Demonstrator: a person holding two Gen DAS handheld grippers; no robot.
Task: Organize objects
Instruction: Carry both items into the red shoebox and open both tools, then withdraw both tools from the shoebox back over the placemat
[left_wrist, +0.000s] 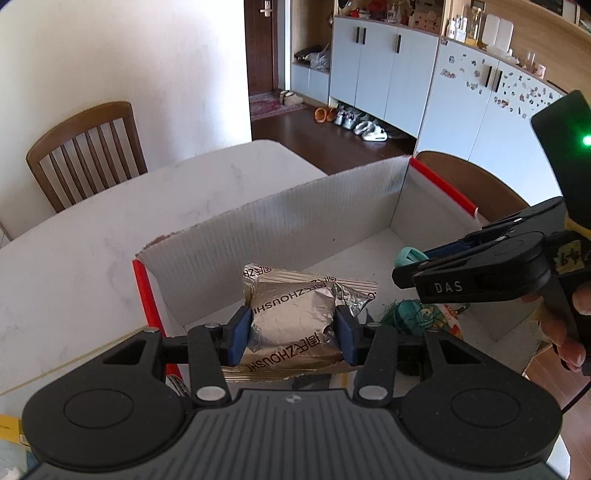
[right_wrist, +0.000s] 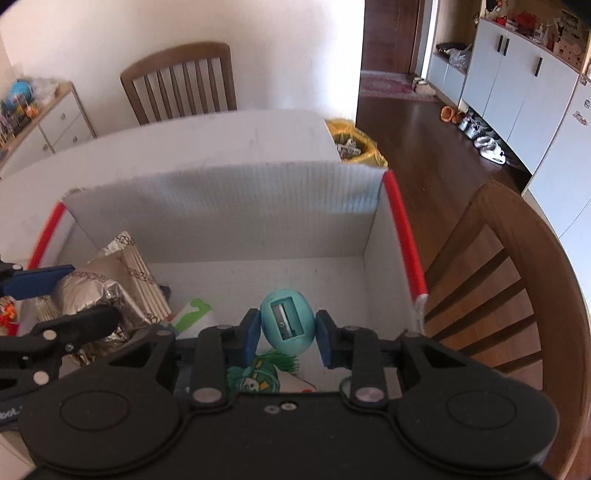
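At lower centre of each view, over the white box (left_wrist: 332, 206) on the tabletop (left_wrist: 92, 236), the left tongs (left_wrist: 293, 334) clamped a foil packet (left_wrist: 295, 314) and the right tongs (right_wrist: 288, 334) a teal sharpener (right_wrist: 287, 320); the crinkled foil risked slipping free.

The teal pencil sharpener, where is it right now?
The teal pencil sharpener is clamped in the right gripper, over the right half of the white cardboard box, to the right of the foil packet in the left gripper.
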